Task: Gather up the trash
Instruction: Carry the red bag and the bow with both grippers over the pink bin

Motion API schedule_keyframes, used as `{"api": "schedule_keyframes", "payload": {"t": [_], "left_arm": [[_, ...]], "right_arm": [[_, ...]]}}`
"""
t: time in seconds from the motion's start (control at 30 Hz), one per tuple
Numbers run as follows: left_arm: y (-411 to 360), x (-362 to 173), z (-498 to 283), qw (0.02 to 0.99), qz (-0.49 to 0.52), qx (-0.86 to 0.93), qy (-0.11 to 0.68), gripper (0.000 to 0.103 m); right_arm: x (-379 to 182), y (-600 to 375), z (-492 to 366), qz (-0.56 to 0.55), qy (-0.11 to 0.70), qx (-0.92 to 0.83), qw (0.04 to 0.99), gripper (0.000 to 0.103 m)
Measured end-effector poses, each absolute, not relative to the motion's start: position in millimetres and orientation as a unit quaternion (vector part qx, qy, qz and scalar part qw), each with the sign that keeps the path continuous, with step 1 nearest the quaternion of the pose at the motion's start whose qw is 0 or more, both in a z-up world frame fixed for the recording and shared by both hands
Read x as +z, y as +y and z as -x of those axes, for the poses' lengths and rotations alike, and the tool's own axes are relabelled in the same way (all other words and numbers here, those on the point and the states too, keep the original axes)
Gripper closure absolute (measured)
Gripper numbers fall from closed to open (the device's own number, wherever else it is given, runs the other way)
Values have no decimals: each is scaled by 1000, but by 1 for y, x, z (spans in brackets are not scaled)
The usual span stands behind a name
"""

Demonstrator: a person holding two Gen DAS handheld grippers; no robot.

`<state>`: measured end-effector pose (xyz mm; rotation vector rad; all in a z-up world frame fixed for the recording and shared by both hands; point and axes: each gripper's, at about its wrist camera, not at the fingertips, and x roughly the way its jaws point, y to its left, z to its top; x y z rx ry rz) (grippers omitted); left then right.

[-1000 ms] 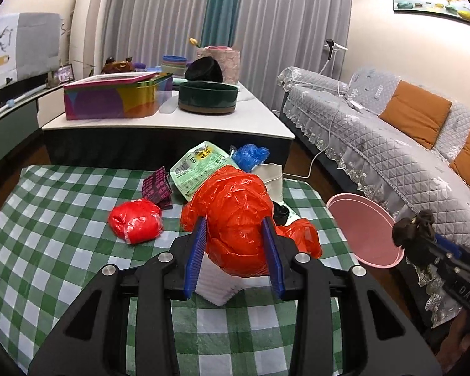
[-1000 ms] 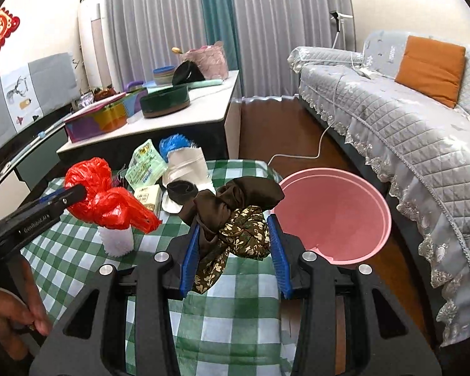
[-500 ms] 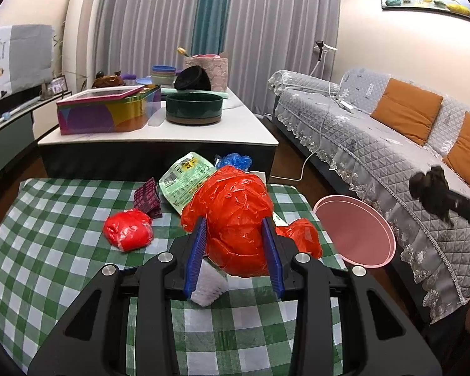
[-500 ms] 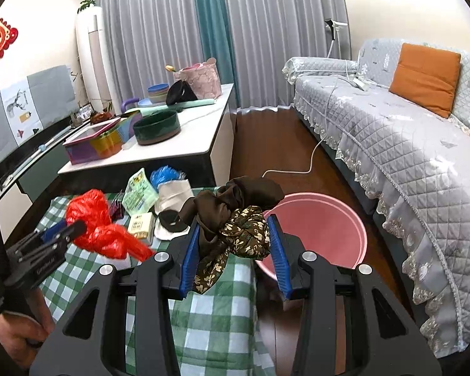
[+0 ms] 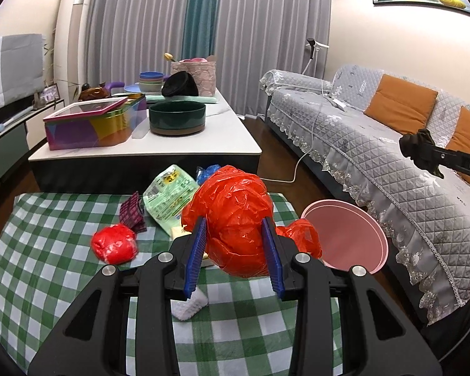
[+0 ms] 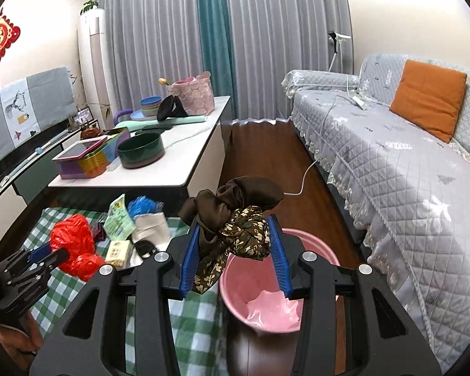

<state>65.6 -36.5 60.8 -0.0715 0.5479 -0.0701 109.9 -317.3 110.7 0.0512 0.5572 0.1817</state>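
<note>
My left gripper point(image 5: 234, 252) is shut on a crumpled red plastic bag point(image 5: 235, 219), held above the green checked tablecloth point(image 5: 47, 269). My right gripper point(image 6: 235, 255) is shut on a bunched brown floral cloth point(image 6: 235, 216) and hangs over the pink bin point(image 6: 260, 288) on the floor beside the table. In the left wrist view the pink bin point(image 5: 344, 235) stands to the right of the table, and the right gripper point(image 5: 423, 148) with the cloth shows high at the right. The right wrist view catches the left gripper point(image 6: 59, 255) with the red bag point(image 6: 73, 244) at lower left.
On the cloth lie a red wad point(image 5: 114, 247), a green packet point(image 5: 169, 194), a dark red packet point(image 5: 131, 213), a blue bag point(image 5: 208, 170) and a white ribbed piece point(image 5: 188, 305). A white low table point(image 5: 141, 147) with tin and bowl stands behind; a grey sofa point(image 5: 376, 163) stands right.
Both grippers rose with their loads. The right gripper moved from over the table edge to above the pink bin. The white ribbed piece stayed on the cloth as the red bag lifted.
</note>
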Motion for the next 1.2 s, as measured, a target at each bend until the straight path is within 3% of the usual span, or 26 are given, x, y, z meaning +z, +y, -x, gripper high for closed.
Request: {"api": "schedule_keyframes", "payload": {"t": [1.2], "left_arm": [[-171,36,-182,947,2,-124,296,68]], "right_arm": [[65,-382,-182,-42,294,1,955,61]]}}
